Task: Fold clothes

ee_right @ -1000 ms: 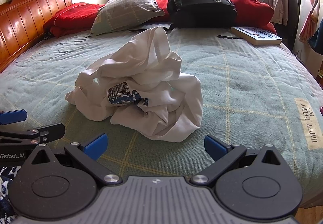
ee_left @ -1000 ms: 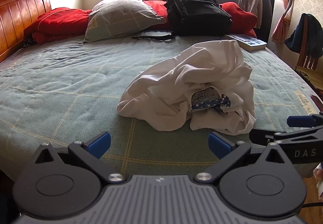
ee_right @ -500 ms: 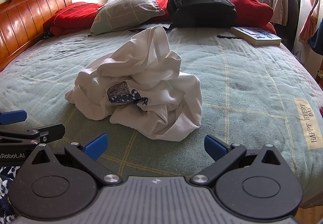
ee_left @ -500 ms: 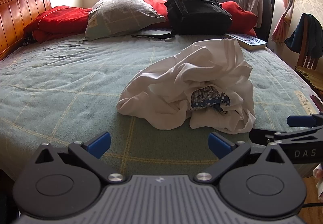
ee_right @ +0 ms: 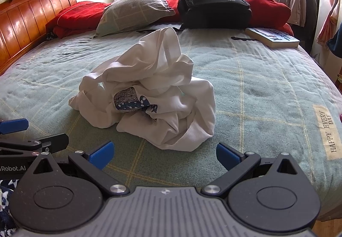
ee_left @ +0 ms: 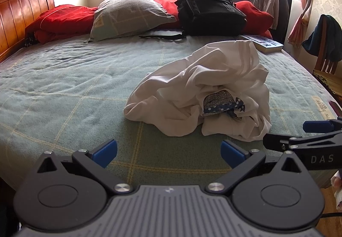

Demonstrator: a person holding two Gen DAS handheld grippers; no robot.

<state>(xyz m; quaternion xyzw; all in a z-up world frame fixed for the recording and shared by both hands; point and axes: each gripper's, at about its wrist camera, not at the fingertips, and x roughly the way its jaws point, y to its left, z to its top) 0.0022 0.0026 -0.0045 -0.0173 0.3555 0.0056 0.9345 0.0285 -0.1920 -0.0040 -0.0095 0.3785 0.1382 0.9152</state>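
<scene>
crumpled white garment (ee_left: 198, 95) lying in a heap on the green checked bed (ee_left: 64, 91), toward the near edge and roughly midway along it, a dark patterned patch with blue dotted trim (ee_right: 128, 101) showing among its folds. left tongs (ee_left: 168, 150) hover over the near edge of the bed with jaws spread wide and nothing between the blue pads (ee_left: 105, 149); the garment lies ahead and slightly to their right, apart from them. right tongs (ee_right: 163, 152) likewise stand wide open and empty at the near edge, the garment just ahead and untouched. each tool appears at the margin of the other's view. along the far edge of the bed: red bedding (ee_left: 62, 19), a grey-green pillow (ee_left: 128, 14), a black backpack (ee_left: 209, 8), and a book (ee_right: 272, 37) at the far right corner. wooden headboard (ee_right: 27, 18) runs along the left edge.
</scene>
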